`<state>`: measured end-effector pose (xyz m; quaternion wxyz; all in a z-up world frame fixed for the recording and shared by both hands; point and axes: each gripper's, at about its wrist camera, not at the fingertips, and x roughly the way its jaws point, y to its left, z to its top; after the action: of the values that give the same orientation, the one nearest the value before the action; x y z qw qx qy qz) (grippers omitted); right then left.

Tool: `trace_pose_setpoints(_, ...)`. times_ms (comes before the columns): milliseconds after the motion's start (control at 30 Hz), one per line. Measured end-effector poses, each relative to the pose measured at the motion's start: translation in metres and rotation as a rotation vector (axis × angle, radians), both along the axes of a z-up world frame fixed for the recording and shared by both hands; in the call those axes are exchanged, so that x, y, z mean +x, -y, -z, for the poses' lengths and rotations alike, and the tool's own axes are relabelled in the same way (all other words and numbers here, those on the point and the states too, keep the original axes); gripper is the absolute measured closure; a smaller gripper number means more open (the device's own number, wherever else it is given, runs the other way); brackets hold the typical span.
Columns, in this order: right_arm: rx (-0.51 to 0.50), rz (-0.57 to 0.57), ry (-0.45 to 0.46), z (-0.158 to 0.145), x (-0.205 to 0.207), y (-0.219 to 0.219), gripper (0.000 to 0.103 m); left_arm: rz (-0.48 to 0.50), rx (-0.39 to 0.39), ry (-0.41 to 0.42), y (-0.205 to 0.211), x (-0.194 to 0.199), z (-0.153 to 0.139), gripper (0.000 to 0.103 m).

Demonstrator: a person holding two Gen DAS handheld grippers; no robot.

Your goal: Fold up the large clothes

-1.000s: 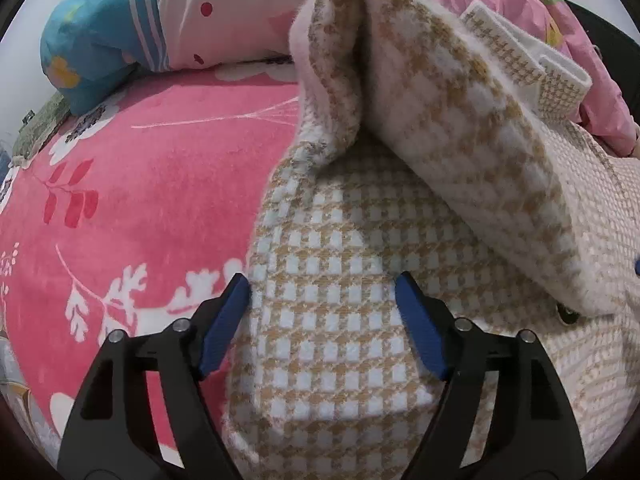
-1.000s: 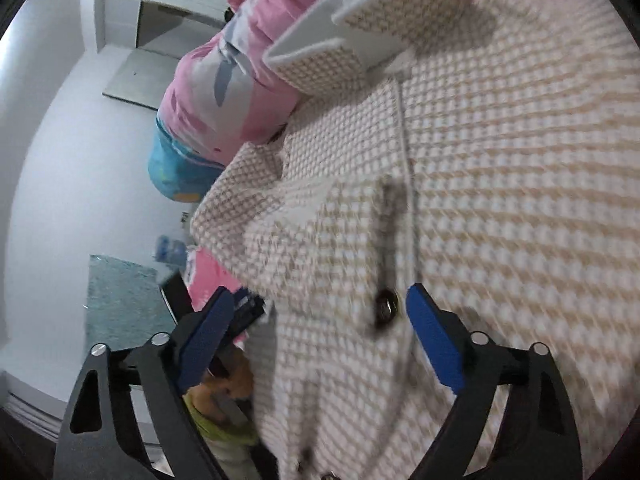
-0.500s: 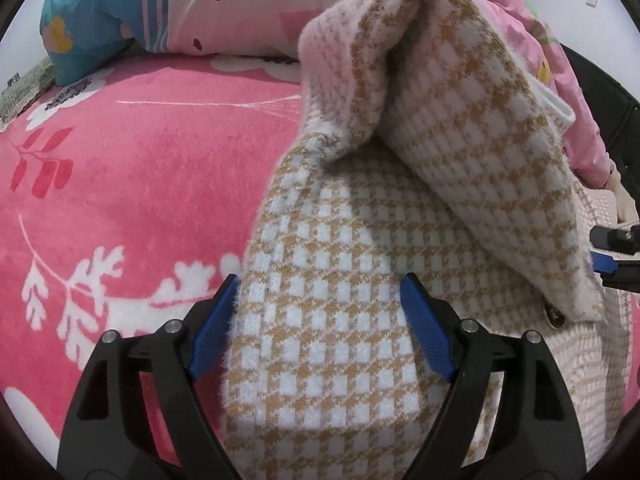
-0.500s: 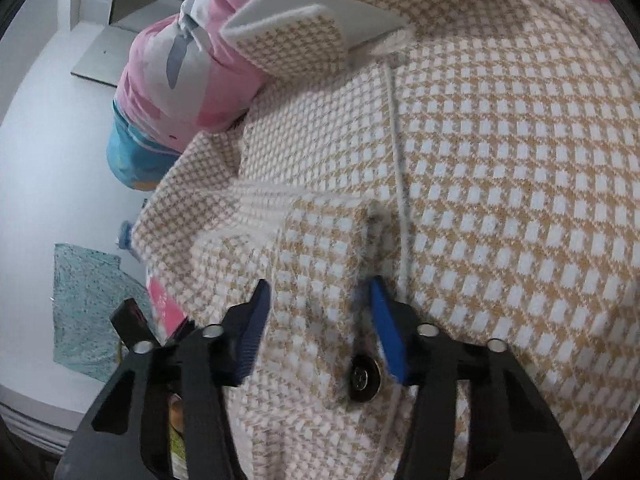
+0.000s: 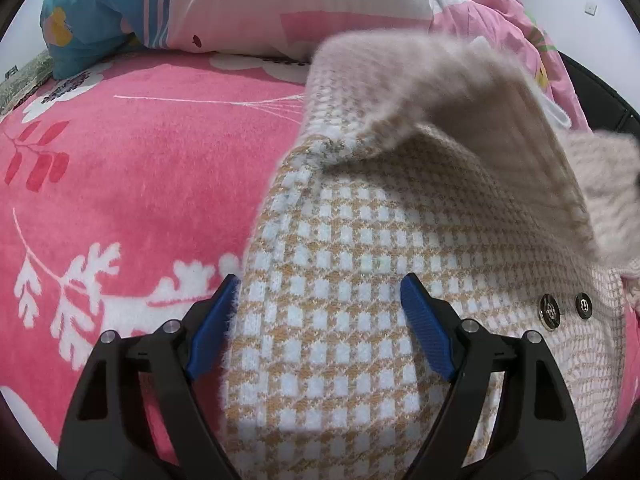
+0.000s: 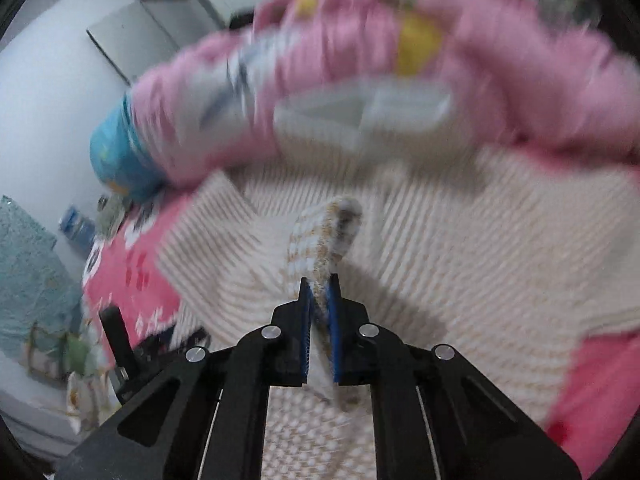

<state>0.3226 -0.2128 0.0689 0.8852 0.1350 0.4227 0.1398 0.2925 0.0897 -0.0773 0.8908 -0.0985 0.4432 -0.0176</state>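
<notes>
- A checked knit jacket [image 5: 352, 344], tan and white, lies spread on a bed covered by a pink floral blanket [image 5: 132, 184]; pillows and a pink quilt [image 5: 500, 4] are bunched at the far end
- The right tool [image 6: 319, 320] has just been closing, and its blue pads are now pinched tight on a fold of the jacket's cloth, which stands up between them
- In the left wrist view a flap of the jacket [image 5: 472, 120] hangs lifted above the flat body, its plain inner side showing; the picture is blurred there
- The left tool [image 5: 320, 320] hovers with its jaws wide, one pad at the jacket's left edge and the other over the checked cloth; it grips nothing
- Two dark round buttons [image 5: 564, 306] sit near the jacket's right edge
- The step in hand looks to be turning one side of the jacket over the middle
- To do it well, the right tool should probably carry the flap across in a smooth arc, keeping the cloth taut enough not to bunch
- The left tool could press down or clamp the near edge so the body does not drag along the blanket
- Risk: the thick fuzzy knit may slip from a narrow pinch, or the layer beneath may wrinkle
</notes>
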Motion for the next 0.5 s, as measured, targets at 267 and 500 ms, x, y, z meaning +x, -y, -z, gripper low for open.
trace_pose_setpoints(267, -0.08, 0.15, -0.127, 0.057, 0.034, 0.055, 0.095, -0.004, 0.014, -0.002, 0.015, 0.009, 0.006, 0.025)
trace_pose_setpoints(500, -0.074, 0.163, -0.114, 0.081, 0.048, 0.081, 0.094, -0.003, 0.02, -0.003, 0.016, 0.01, 0.003, 0.025)
